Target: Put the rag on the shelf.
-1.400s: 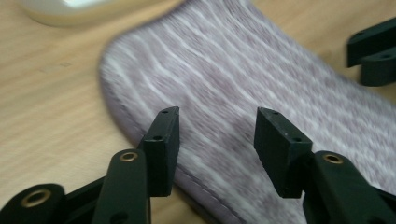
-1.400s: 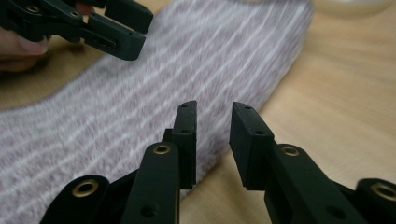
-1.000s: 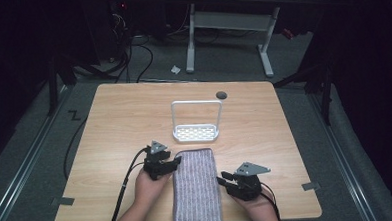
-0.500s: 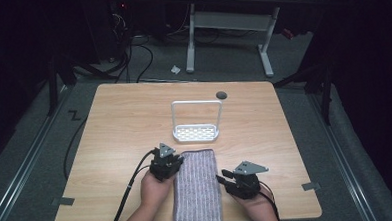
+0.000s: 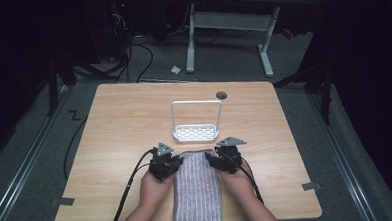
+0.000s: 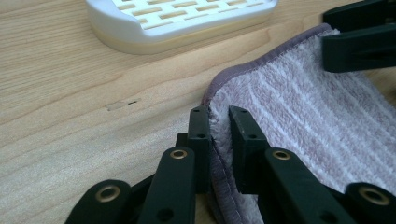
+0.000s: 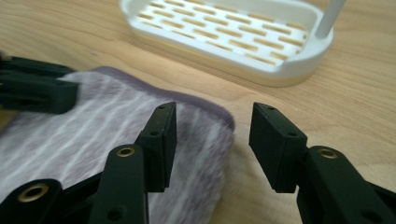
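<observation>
The counter [image 5: 119, 124] is bare wood over its left, right and far stretches, so there is open room on every side except straight ahead. There, a white slotted tray [image 5: 195, 133] with an upright wire handle stands just beyond the towel's far edge, and a small dark hole [image 5: 221, 95] sits near the counter's far edge.

The striped grey towel [image 5: 197, 190] lies lengthwise at the near middle, its near end hanging over the counter's near edge.

The left gripper [image 5: 169, 165] is at the towel's far left corner. Its fingers [image 6: 201, 135] have just closed and now pinch the raised hem between them.

The right gripper [image 5: 217, 161] is at the far right corner. Its fingers [image 7: 163, 140] have just been opening and stand apart, one over the towel, the other over bare wood, the towel's right edge between them, unpressed.
</observation>
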Available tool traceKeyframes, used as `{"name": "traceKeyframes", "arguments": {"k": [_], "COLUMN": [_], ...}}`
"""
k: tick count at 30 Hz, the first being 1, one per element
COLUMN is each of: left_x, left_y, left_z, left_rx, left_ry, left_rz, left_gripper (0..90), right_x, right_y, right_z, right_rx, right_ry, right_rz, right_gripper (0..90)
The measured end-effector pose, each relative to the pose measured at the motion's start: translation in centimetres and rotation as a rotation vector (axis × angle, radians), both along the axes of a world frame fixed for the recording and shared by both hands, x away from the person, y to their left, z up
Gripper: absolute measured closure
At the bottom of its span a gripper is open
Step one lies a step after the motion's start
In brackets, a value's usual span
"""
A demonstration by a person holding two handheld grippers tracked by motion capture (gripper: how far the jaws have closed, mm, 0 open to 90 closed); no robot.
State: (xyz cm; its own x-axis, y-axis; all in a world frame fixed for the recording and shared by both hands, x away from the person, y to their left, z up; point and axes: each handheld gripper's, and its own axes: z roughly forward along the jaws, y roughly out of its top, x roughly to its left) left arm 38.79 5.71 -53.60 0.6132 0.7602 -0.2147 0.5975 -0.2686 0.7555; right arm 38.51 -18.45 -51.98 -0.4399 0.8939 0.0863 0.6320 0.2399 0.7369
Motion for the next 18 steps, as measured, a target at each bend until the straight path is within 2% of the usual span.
{"name": "traceKeyframes", "arguments": {"k": [1, 9, 10, 12, 13, 14, 16, 18], "left_x": [0.0, 0.1, 0.1, 0.0, 0.0, 0.0, -0.1, -0.1], "left_y": [0.0, 0.1, 0.1, 0.1, 0.1, 0.1, 0.3, 0.3], "left_z": [0.0, 0.0, 0.0, 0.0, 0.0, 0.0, -0.1, -0.1], "left_rx": [-0.002, -0.009, -0.013, -0.014, -0.016, -0.016, -0.025, -0.027], "left_ry": [0.001, 0.006, 0.01, 0.012, 0.013, 0.013, 0.02, 0.021], "left_rz": [-0.002, -0.008, -0.012, -0.015, -0.015, -0.015, -0.015, -0.013], "left_gripper": [79.4, 79.2, 79.3, 79.3, 79.4, 79.4, 79.4, 79.6], "right_x": [0.6, -0.1, -0.5, -0.9, -1.0, -1.0, -1.2, -1.2], "right_y": [0.1, 0.3, 0.4, 0.5, 0.7, 0.7, 1.0, 1.0], "right_z": [-0.6, -0.9, -1.1, -1.2, -1.2, -1.2, -1.0, -1.0], "right_rx": [-0.013, -0.031, -0.028, -0.024, -0.024, -0.024, -0.033, -0.027], "right_ry": [0.032, 0.014, -0.012, -0.018, -0.013, -0.013, 0.006, 0.004], "right_rz": [-0.014, 0.006, 0.017, 0.005, 0.003, 0.003, 0.016, 0.024], "right_gripper": [51.1, 52.7, 56.6, 62.7, 66.7, 66.7, 75.4, 77.8]}}
